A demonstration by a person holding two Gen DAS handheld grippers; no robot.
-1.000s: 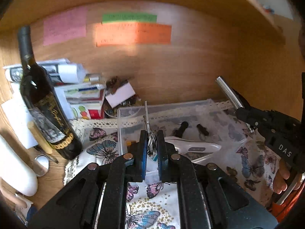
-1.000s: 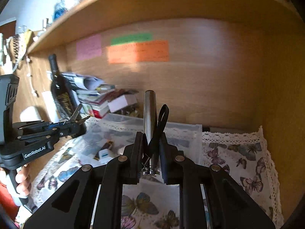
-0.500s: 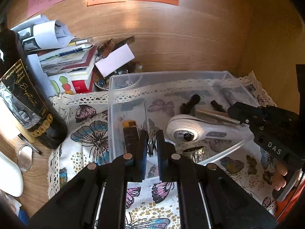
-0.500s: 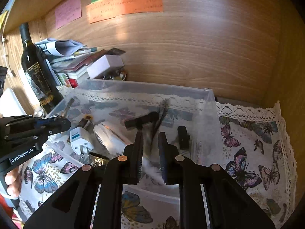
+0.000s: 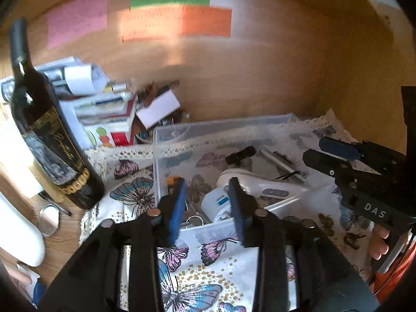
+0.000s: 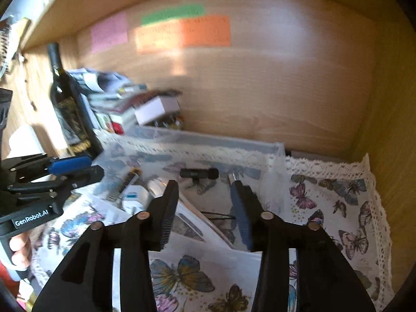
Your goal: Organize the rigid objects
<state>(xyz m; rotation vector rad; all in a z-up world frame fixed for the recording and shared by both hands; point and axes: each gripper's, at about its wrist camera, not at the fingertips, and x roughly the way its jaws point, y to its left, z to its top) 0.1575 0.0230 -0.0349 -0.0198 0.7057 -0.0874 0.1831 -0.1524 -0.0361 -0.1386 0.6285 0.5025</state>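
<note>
A clear plastic bin (image 5: 221,127) (image 6: 275,153) stands on a butterfly cloth inside a wooden shelf. It holds a bunch of keys (image 5: 192,219), a white plug (image 5: 215,204) (image 6: 132,197), a white handled tool (image 5: 260,184), a metal tube with a black strap (image 5: 280,162), a black cylinder (image 6: 199,173) and a lighter (image 6: 124,182). My left gripper (image 5: 206,202) (image 6: 75,167) is open and empty above the bin's near left corner. My right gripper (image 6: 205,210) (image 5: 335,153) is open and empty above the bin's right part.
A dark wine bottle (image 5: 46,135) (image 6: 70,111) stands left of the bin. Stacked books, papers and a small white box (image 5: 158,109) lie behind it. Coloured notes (image 5: 176,20) hang on the back wall. The shelf's side wall (image 6: 390,130) is close on the right.
Both grippers have opened and lifted back. The keys left my left gripper and the metal tube with strap left my right; both lie in the bin.
</note>
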